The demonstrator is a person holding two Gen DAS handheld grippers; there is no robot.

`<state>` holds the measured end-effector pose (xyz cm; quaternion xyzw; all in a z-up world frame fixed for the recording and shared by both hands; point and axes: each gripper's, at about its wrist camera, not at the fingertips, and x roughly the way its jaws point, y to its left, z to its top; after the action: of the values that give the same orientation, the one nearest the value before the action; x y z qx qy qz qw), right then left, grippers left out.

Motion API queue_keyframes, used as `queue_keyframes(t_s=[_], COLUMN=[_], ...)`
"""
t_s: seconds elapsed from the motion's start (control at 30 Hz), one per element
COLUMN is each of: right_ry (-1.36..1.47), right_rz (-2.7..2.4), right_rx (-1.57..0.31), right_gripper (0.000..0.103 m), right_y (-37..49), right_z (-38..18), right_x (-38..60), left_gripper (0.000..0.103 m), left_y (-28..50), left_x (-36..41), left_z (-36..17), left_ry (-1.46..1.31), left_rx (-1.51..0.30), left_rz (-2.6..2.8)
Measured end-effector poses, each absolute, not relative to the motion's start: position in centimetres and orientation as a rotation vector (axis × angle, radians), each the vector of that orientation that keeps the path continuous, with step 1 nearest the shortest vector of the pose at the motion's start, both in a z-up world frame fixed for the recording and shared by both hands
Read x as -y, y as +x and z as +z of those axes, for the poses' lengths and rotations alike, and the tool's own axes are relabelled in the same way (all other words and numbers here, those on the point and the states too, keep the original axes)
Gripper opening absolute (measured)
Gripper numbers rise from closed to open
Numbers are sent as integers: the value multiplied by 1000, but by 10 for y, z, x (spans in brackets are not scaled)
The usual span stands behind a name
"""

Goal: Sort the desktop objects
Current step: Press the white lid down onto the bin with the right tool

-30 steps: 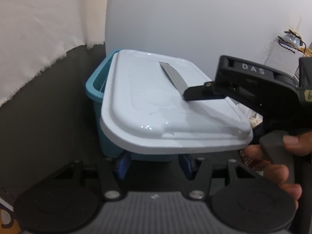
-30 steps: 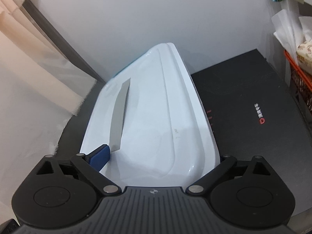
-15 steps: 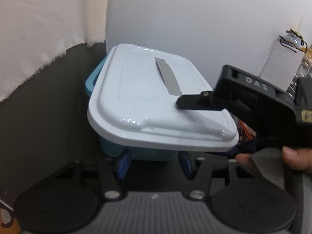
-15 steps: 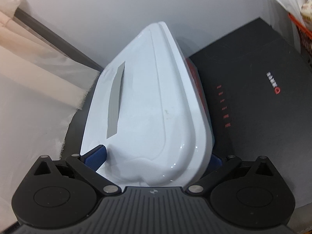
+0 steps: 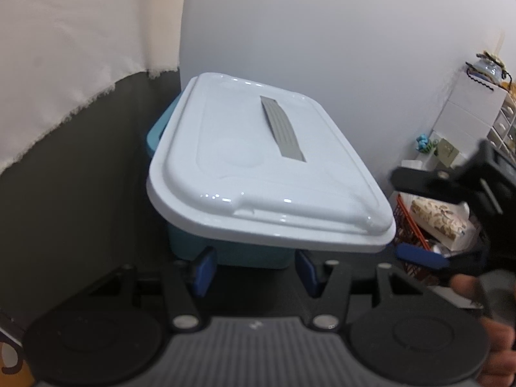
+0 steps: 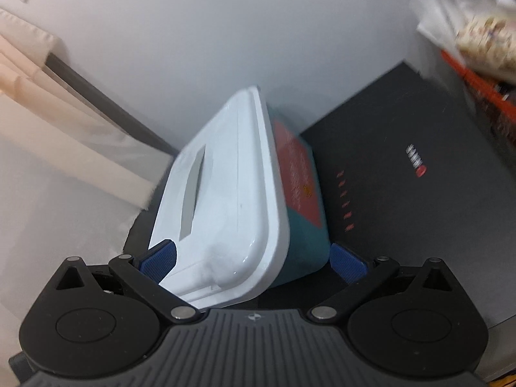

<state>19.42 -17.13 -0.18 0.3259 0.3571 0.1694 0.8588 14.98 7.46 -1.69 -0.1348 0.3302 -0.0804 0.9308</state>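
Observation:
A teal storage box [image 5: 225, 251] stands on the dark desk with a white lid [image 5: 245, 174] lying on top; the lid has a grey strip [image 5: 282, 132]. My left gripper [image 5: 254, 271] is open and empty, its blue pads just in front of the box's near wall, under the lid's overhang. My right gripper [image 6: 254, 262] is open and empty, its pads on either side of the box's near end [image 6: 300, 258] and the lid [image 6: 225, 213]. From the left wrist view the right gripper [image 5: 422, 219] sits off the lid's right corner, apart from it.
A black flat box with red print [image 6: 403, 193] lies right of the teal box. An orange wire basket with a packet [image 5: 429, 222] and a white drawer unit [image 5: 467, 119] stand at the right. A white wall is behind, a cream curtain [image 5: 64, 64] at the left.
My right gripper has let go of the lid and pulled back to the right, off the lid's top. The lid has dropped from tilted to lying on the box.

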Motion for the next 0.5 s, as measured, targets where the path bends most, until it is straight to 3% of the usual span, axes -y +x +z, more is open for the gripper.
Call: queue_keyframes(t_s=[0.03, 0.1, 0.2, 0.4, 0.47, 0.5], right_ry=[671, 646, 649, 663, 670, 674], right_rz=[348, 324, 326, 377, 392, 400], right_rx=[-738, -727, -737, -767, -775, -779], right_gripper=[101, 79, 65, 62, 57, 49], right_y=[191, 188, 184, 181, 181, 182], right_z=[1, 5, 8, 8, 7, 6], right_x=[174, 178, 183, 176, 172, 170], left_gripper=[57, 57, 57, 57, 57, 57], left_y=[151, 155, 156, 146, 145, 144], left_x=[-74, -76, -75, -80, -82, -83], left_z=[-17, -17, -17, -12, -12, -12], left_ry=[-276, -274, -276, -276, -279, -279], left_rx=[-676, -676, -675, -670, -668, -667], left_rz=[-165, -165, -166, -168, -168, -169])
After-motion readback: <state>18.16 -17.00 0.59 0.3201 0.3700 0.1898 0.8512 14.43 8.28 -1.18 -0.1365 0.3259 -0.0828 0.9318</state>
